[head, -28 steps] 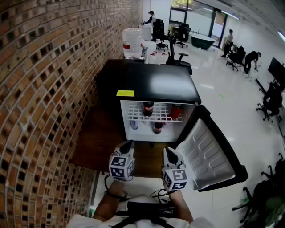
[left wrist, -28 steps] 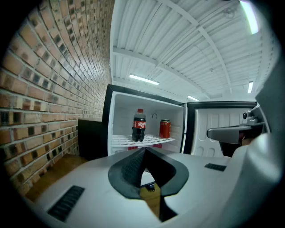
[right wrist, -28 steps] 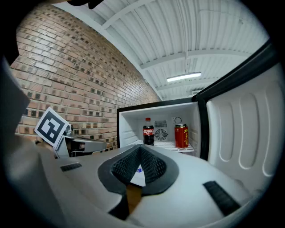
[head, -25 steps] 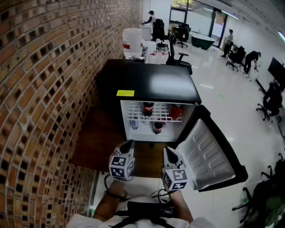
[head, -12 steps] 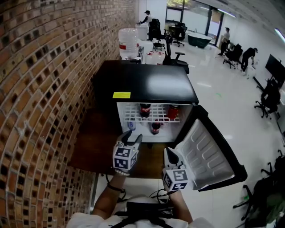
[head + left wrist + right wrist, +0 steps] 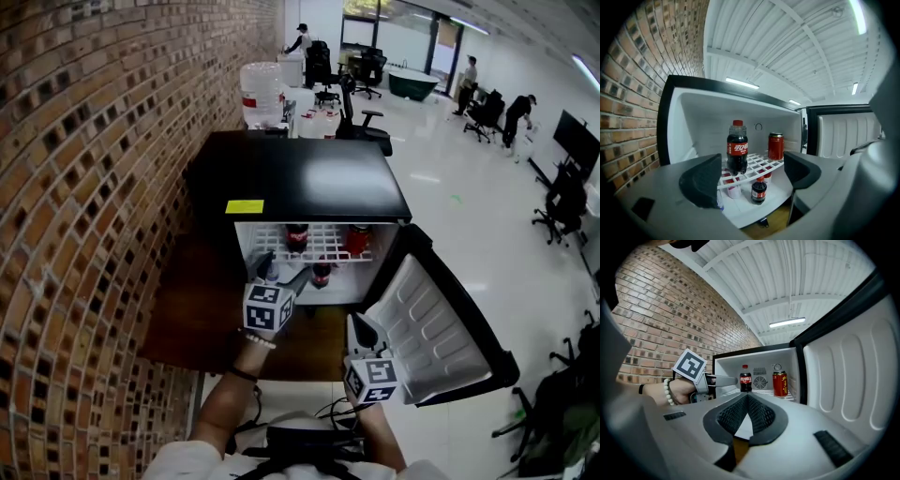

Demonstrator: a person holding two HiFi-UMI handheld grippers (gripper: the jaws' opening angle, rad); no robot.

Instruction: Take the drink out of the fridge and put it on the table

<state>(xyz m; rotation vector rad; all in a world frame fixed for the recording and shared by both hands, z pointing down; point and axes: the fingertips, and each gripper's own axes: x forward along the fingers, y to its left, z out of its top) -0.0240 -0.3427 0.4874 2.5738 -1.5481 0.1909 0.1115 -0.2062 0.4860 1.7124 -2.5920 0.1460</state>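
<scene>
dark plastic cola bottle [image 6: 737, 152], red-capped, stands upright on the white wire shelf [image 6: 761, 163] inside the open fridge [image 6: 664, 122], near a red can [image 6: 776, 146]. left tool [image 6: 752, 176] is spreading, empty, the bottle beyond it. right tool [image 6: 747, 401] is pressed together.

In the head view the left claw [image 6: 285, 277], jaws opening on nothing, is covering part of the lower level of the fridge [image 6: 300, 178]. In the left gripper view the wire shelf [image 6: 757, 165] is hiding the tops of the lower cans [image 6: 733, 190]. In the right gripper view the door [image 6: 848, 380] is running off the right edge.
</scene>
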